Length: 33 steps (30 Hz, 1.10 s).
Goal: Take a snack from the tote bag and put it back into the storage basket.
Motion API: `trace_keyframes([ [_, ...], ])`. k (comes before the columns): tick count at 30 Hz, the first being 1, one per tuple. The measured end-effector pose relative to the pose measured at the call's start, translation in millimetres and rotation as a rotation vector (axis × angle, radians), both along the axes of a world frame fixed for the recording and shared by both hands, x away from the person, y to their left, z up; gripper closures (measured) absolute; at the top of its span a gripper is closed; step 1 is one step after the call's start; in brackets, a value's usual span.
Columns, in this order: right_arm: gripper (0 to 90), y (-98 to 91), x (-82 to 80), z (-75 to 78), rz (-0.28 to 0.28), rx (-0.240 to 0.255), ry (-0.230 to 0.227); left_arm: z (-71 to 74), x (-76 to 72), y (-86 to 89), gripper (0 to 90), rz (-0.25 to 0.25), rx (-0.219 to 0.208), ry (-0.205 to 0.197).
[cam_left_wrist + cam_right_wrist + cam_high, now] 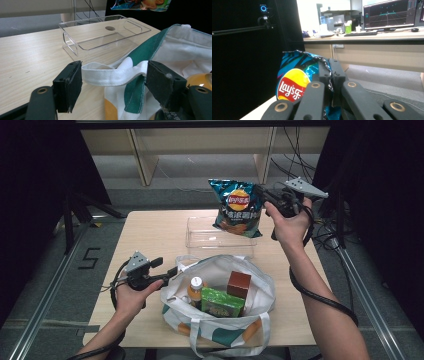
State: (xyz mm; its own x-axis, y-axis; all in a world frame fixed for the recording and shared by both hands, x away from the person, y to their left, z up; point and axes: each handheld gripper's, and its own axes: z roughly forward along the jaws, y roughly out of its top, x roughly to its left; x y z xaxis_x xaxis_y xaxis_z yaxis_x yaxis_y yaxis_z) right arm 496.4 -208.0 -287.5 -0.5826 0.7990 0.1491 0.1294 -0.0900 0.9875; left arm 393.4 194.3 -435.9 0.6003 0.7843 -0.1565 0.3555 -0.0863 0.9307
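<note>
- The right claw (264, 195) is up in the air past the far side of the counter (150, 235); its jaws are pinched tight on one edge of the chip bag (237, 207); the bag hangs down from that pinch, just above the clear tray (200, 240).
- In the right gripper view the two black jaws press together on the crinkly top of the chip bag (294, 75); the red and yellow sign on the bag faces the camera.
- The left claw (167, 270) is low by the near left side of the counter, right at the rim of the cloth bag (260, 285); its jaws stand wide apart.
- In the left gripper view the white strap (110, 75) of the cloth bag (185, 47) runs across the gap between the two jaws; the pads do not squeeze it.
- The cloth bag sits open on the counter; inside it stand a bottle (196, 290), a green box (222, 302) and a brown box (239, 284).
- The clear tray (100, 32) sits on the counter behind the cloth bag.
</note>
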Motion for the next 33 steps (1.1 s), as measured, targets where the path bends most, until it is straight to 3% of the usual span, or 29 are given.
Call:
trace_keyframes([
  [4,90.0,2.8,2.8,-3.2,0.005,0.002,0.003,-0.1,-0.6,-0.5,28.6,0.011,-0.007,0.008],
  [6,90.0,4.7,3.1,-5.0,0.004,0.004,0.030,0.2,-0.2,0.2,28.6,0.002,0.003,-0.001],
  [8,90.0,5.2,6.3,-7.6,0.006,-0.001,0.012,0.2,-0.4,0.1,28.6,0.003,0.002,0.001],
  [13,90.0,8.5,9.4,-10.9,0.002,0.015,0.035,0.4,-0.4,0.2,28.6,0.005,0.006,0.001],
  [33,90.0,11.6,31.5,-25.8,-0.032,0.002,0.064,0.4,-0.4,0.5,28.7,0.005,0.001,-0.001],
])
